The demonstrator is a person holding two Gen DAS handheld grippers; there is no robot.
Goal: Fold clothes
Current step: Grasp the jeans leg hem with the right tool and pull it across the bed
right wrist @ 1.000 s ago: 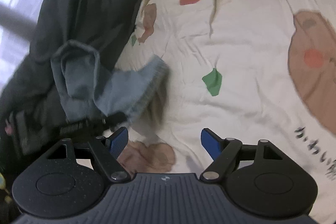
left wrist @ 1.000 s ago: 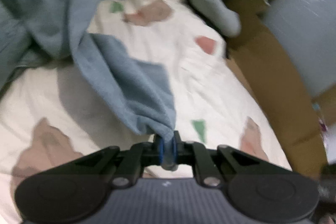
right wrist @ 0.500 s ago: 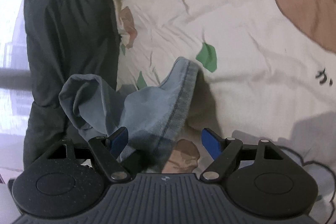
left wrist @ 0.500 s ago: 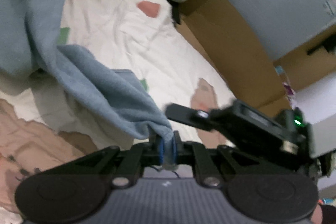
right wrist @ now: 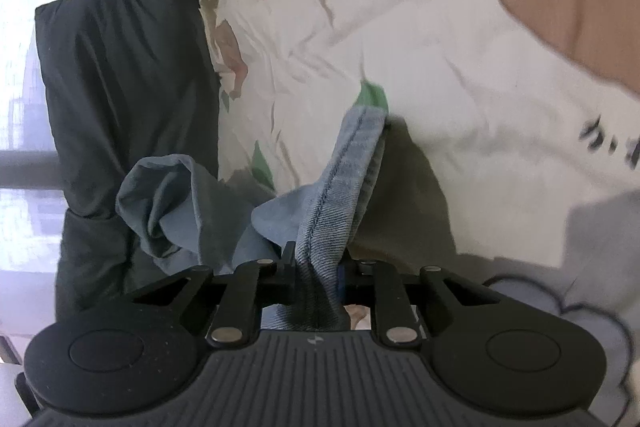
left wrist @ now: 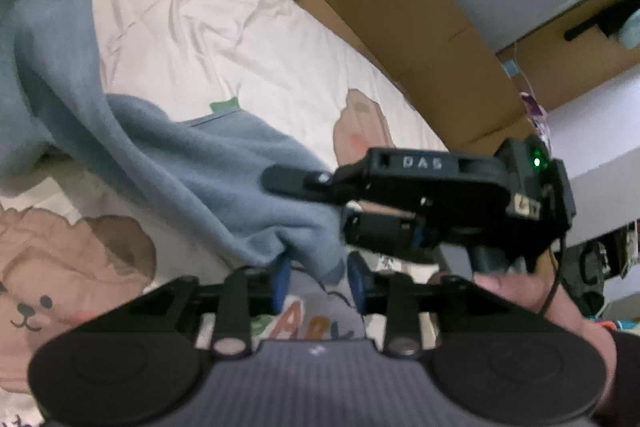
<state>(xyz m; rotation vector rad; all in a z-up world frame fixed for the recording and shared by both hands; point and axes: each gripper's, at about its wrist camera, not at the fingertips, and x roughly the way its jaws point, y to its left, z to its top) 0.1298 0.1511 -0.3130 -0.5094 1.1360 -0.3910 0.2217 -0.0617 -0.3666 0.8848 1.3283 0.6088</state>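
A cartoon-print bedsheet (left wrist: pixel 248 39) lies beside brown cardboard boxes (left wrist: pixel 404 11) and a dark pillow (right wrist: pixel 128 67).

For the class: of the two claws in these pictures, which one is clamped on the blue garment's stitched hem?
The right claw: its pads pinch the blue garment at its stitched hem. The left claw has just been opening, with cloth loose between its parted pads.

Lighting: soft, indoor; window (right wrist: pixel 24 75) glare washes out the right-wrist view's left edge. Dark shadow beneath the blue garment (right wrist: pixel 340 179). Fisheye bending, dark corners; slight motion blur on bed sheet (left wrist: pixel 224 39).
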